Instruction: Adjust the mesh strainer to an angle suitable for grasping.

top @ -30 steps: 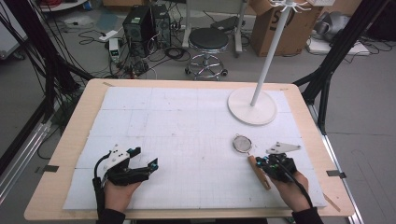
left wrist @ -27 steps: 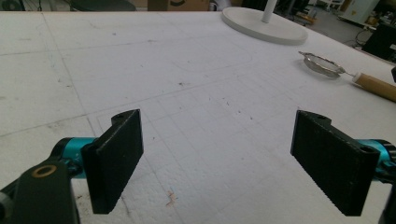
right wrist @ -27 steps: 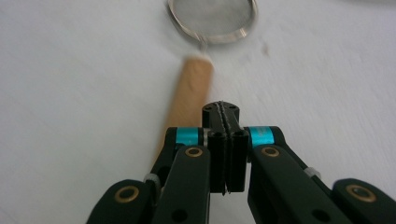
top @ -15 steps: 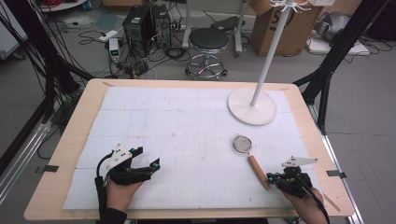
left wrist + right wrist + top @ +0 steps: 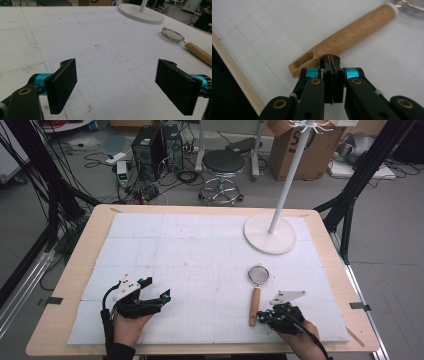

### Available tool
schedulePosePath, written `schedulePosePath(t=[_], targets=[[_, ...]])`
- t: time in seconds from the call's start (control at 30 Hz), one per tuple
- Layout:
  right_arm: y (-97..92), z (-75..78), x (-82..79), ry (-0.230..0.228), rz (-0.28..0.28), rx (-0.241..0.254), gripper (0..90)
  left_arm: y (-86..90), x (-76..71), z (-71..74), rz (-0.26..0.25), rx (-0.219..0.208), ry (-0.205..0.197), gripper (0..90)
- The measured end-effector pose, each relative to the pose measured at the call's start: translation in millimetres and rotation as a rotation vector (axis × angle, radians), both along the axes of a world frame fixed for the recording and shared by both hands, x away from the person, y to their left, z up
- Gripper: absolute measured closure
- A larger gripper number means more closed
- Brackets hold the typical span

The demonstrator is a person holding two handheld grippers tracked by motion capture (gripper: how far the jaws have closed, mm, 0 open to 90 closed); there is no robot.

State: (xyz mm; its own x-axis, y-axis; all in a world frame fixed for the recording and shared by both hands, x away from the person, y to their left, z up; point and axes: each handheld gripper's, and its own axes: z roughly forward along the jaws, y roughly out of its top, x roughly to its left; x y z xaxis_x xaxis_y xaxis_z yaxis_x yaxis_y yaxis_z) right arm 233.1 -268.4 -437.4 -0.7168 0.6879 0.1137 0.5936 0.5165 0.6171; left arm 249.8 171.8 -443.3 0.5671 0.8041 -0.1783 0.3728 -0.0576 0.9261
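Strainer (image 5: 258,285) lies flat on the white foam mat (image 5: 200,255), right of centre, well on the near side of the round white stand base (image 5: 270,234). Mesh bowl points to the far side; wooden handle (image 5: 255,306) runs toward the near edge.

Handle, seen in the right gripper view (image 5: 344,37): light wood with visible grain, a slot-shaped hanging hole at its near end, a pale collar where it joins the wire frame. A line of lettering is burned or stamped along the handle; blurred, cannot be read.

Right gripper (image 5: 266,315): near right part of the mat, just right of the handle's near end. In its own view (image 5: 333,62) the two black jaws are pressed flat together with nothing between them, tips just short of the handle by the slot; whether they touch the wood cannot be told. Clenched, empty.

Left gripper (image 5: 159,296): near left part of the mat, well apart from the strainer. In its own view (image 5: 117,82) the ribbed black pads (image 5: 63,85) stand wide apart over bare mat. Released, nothing held.

From the left gripper view the strainer's mesh bowl (image 5: 172,35) and a stretch of handle lie far right, stand base (image 5: 140,13) beyond them.

Mat carries a faint pencilled grid and outlines. Cardboard box (image 5: 295,145) on the floor beyond the table bears dark print, too small to read.
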Motion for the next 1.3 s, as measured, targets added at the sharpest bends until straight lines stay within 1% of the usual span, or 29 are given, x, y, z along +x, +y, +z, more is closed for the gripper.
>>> schedulePosePath(t=[0.13,0.23,0.3,0.33,0.37,0.4,0.43,0.47,0.5,0.57,0.7,0.77,0.87,1.0,1.03,1.07,1.13,1.17,1.23,1.27,1.3], targets=[[27.1,0.8,7.5,-0.005,0.048,-0.003,89.7,1.5,-0.3,0.1,0.005,-0.003,0.000,18.2],[41.9,1.0,14.5,-0.008,0.064,-0.007,89.7,2.6,-0.6,0.2,0.006,-0.008,-0.001,18.2],[49.4,0.7,19.1,-0.008,0.067,-0.003,89.7,3.5,-0.8,0.4,0.006,-0.009,-0.002,18.2],[53.0,0.7,21.2,0.000,0.067,0.002,89.7,3.8,-0.7,0.5,0.008,-0.009,-0.004,18.2],[56.1,0.4,24.4,-0.006,0.072,0.004,89.7,4.2,-0.6,0.6,0.009,-0.008,-0.004,18.2],[60.3,0.2,27.4,0.002,0.071,0.009,89.7,4.2,-0.5,0.6,0.009,-0.010,-0.003,18.3],[62.9,0.4,29.1,0.003,0.071,0.008,89.7,4.3,-0.7,0.7,0.010,-0.011,-0.002,18.3],[66.3,0.0,31.8,-0.010,0.076,0.006,89.7,4.3,-0.9,0.7,0.010,-0.013,-0.002,18.3],[70.2,0.3,33.2,-0.006,0.069,0.003,89.7,4.4,-0.9,0.8,0.010,-0.012,-0.003,18.3],[76.8,0.8,37.4,-0.014,0.074,-0.007,89.7,4.6,-0.7,0.8,0.013,-0.011,-0.004,18.3],[88.3,0.8,48.8,-0.015,0.072,-0.012,89.7,4.9,-0.8,0.7,0.013,-0.011,-0.004,18.3],[93.6,0.8,55.3,-0.030,0.064,-0.022,89.7,4.9,-1.0,0.8,0.009,-0.013,-0.003,18.3],[99.8,0.7,65.4,-0.024,0.049,-0.021,89.7,5.1,-1.1,0.8,0.010,-0.016,-0.001,18.3],[108.3,0.3,78.8,-0.046,0.035,-0.058,89.7,5.2,-1.2,1.1,0.010,-0.022,-0.004,18.4],[108.9,1.2,82.8,-0.046,0.034,-0.059,89.7,5.4,-1.2,1.3,0.008,-0.024,-0.005,18.4],[108.3,3.6,87.6,-0.034,0.025,-0.041,89.7,6.0,-1.1,1.5,0.006,-0.022,-0.008,18.4],[104.2,9.3,94.0,-0.031,0.010,-0.004,89.7,6.6,-0.7,1.1,0.009,-0.029,-0.005,18.6],[101.0,13.0,97.8,-0.047,0.001,0.012,89.7,7.4,-0.4,0.9,0.009,-0.029,-0.001,18.6],[94.6,20.8,106.9,-0.081,-0.034,-0.008,89.7,7.7,0.1,0.3,0.008,-0.031,0.002,18.6],[90.5,23.6,113.0,-0.081,-0.050,-0.004,89.7,7.7,0.1,0.2,0.008,-0.033,0.002,18.6],[86.0,25.5,119.7,-0.063,-0.067,0.004,89.7,7.6,0.0,0.4,0.005,-0.031,0.001,18.6]])
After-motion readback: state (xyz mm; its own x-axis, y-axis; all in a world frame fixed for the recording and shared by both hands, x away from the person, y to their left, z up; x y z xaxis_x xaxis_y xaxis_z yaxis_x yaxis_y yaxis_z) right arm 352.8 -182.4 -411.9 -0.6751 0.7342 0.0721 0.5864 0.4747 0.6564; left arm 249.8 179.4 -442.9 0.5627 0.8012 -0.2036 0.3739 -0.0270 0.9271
